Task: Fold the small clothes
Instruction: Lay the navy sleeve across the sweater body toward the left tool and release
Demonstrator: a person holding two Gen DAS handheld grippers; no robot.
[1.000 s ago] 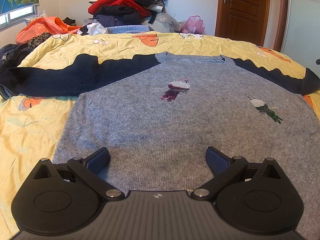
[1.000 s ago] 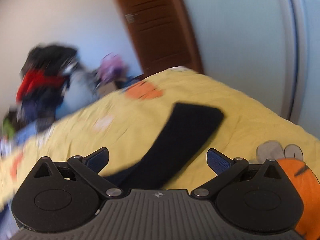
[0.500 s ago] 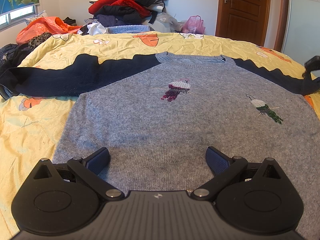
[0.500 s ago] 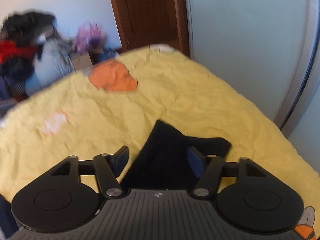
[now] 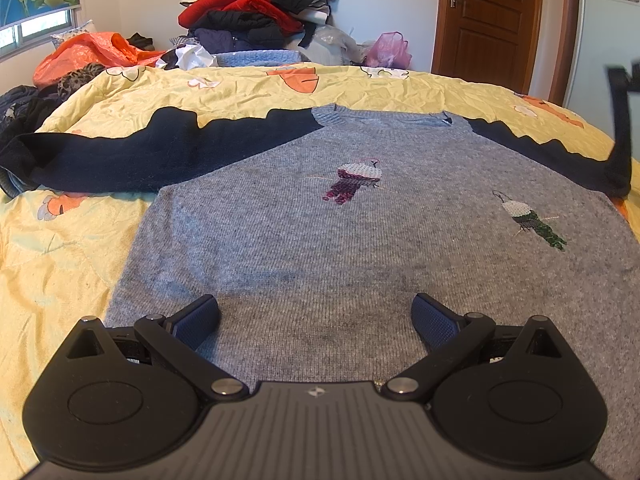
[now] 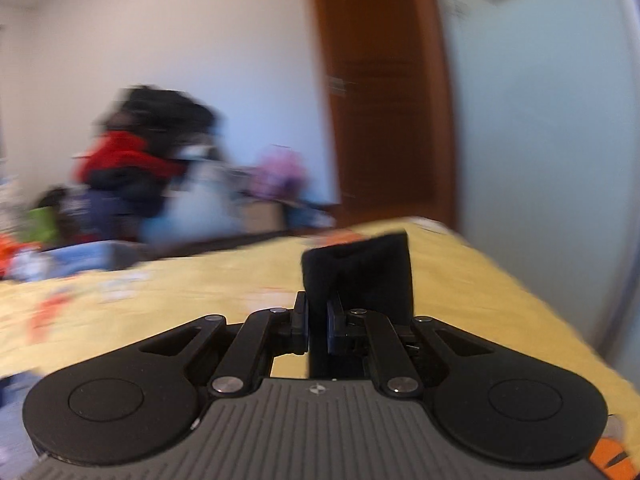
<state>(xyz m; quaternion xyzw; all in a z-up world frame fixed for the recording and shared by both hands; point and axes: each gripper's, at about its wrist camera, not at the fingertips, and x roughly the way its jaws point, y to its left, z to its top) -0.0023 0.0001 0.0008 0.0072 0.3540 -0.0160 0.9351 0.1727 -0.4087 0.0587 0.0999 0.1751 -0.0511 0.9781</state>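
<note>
1. Sweater (image 5: pixel 360 248) lies flat on the bed (image 5: pixel 60 264); left gripper (image 5: pixel 316 316) hovers released over its hem.
2. Right gripper (image 6: pixel 318 324) clenches the dark sleeve cuff (image 6: pixel 360 272); carry it inward, keeping the fold flat.

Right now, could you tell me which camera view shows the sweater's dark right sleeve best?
The left wrist view: the right sleeve runs from the grey sweater up to its lifted end. The right wrist view shows only the blurred cuff between the right gripper fingers.
</note>
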